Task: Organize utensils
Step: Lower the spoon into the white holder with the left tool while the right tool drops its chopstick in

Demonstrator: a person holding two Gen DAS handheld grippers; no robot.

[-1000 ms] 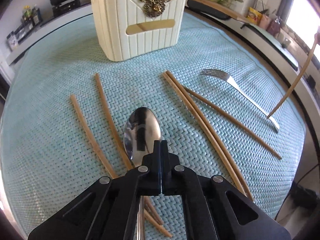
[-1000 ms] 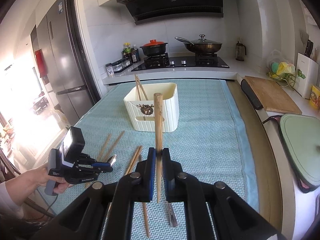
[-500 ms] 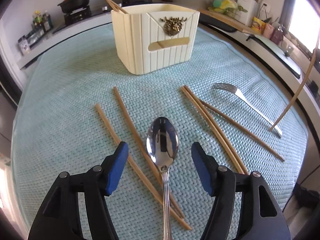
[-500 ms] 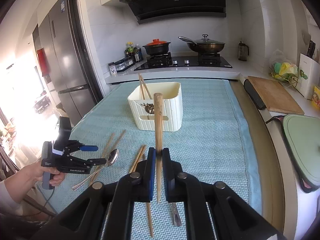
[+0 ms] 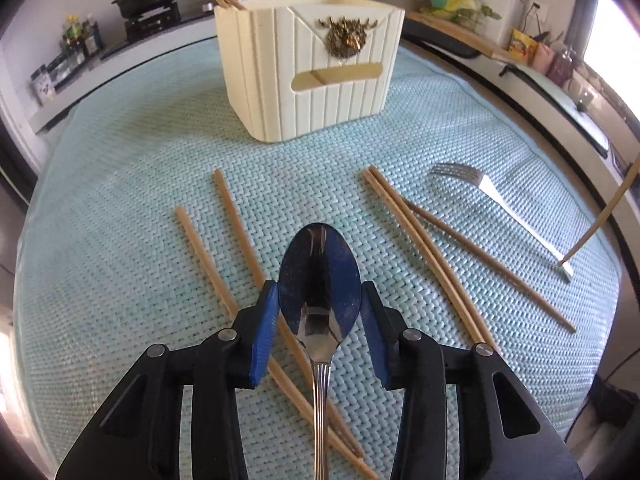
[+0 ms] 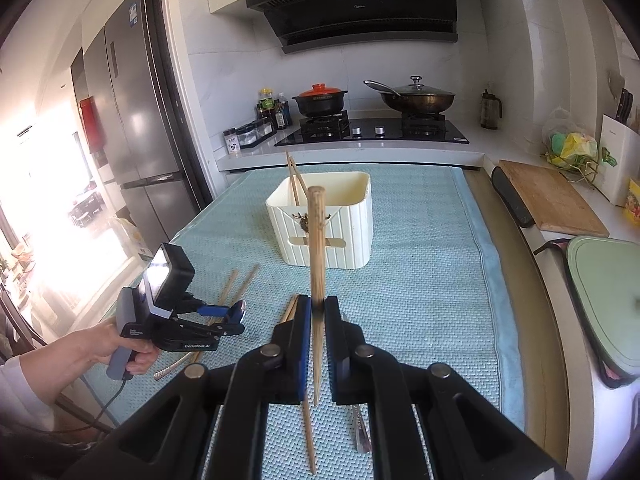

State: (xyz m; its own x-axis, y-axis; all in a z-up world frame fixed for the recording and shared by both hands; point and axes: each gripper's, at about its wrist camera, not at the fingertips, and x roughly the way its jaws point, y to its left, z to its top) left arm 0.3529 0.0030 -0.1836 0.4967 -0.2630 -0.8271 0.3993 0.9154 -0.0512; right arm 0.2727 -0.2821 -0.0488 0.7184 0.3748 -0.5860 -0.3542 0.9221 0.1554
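Caught mid-sort, by the look of it, with most utensils not yet in the cream holder; left gripper spread wide around the bowl of the spoon, pads beside it but not clearly pressing; spoon lying on the teal mat across loose chopsticks; fork off to the right, well apart from the holder. Right gripper clamped on one upright chopstick, raised in front of the holder. Next move, probably: closing on the spoon squarely, and carrying the stick over the holder's rim. Spoon handle cut off by the frame edge; holder's interior and dividers hidden; contact between pads and spoon hard to judge.
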